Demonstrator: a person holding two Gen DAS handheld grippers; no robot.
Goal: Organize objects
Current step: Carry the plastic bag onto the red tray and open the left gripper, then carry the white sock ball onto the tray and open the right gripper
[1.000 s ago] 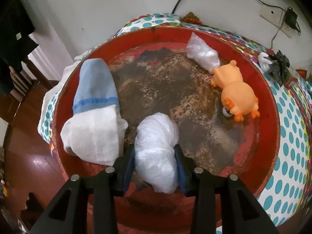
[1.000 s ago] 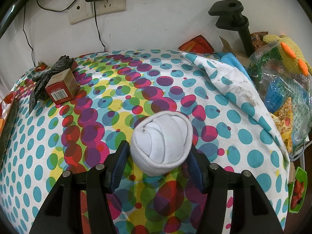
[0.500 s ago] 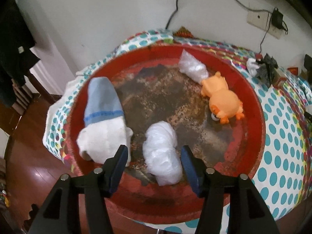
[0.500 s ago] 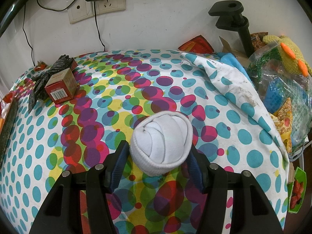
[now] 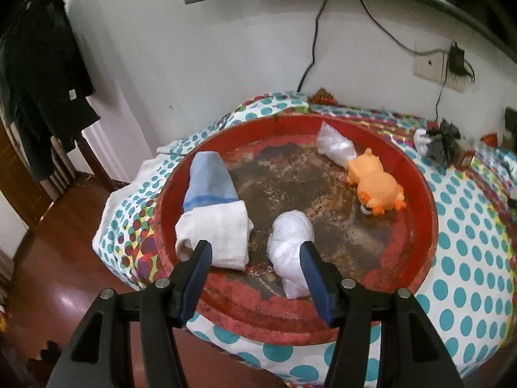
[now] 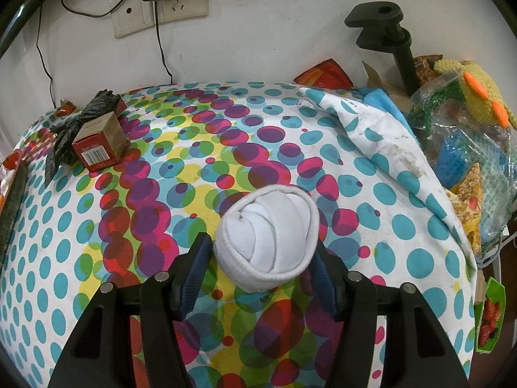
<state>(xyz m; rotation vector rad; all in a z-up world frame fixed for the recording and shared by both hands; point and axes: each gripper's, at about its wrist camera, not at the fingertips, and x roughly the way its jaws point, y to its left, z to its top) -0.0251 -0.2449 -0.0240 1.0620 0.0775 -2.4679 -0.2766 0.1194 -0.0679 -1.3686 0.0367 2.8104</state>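
On the counter with the spotty cloth [image 5: 458, 252] sits a big red tray [image 5: 423, 194]. Inside the tray lie a white plastic bundle [image 5: 290, 242], a folded blue and white cloth [image 5: 213, 210], an orange toy [image 5: 378, 190] and a small clear bag [image 5: 334, 145]. The left gripper [image 5: 257, 258] has just been opening its jaws. It now hangs spread wide above the near rim of the tray, and nothing is clamped in it. The white plastic bundle rests on the tray floor, close by the right-hand finger.

Over on the spotty cloth, the right gripper [image 6: 260, 260] squeezes a rolled white sock [image 6: 268, 239] from both sides. A small red box [image 6: 98, 145] stands far off to the left.
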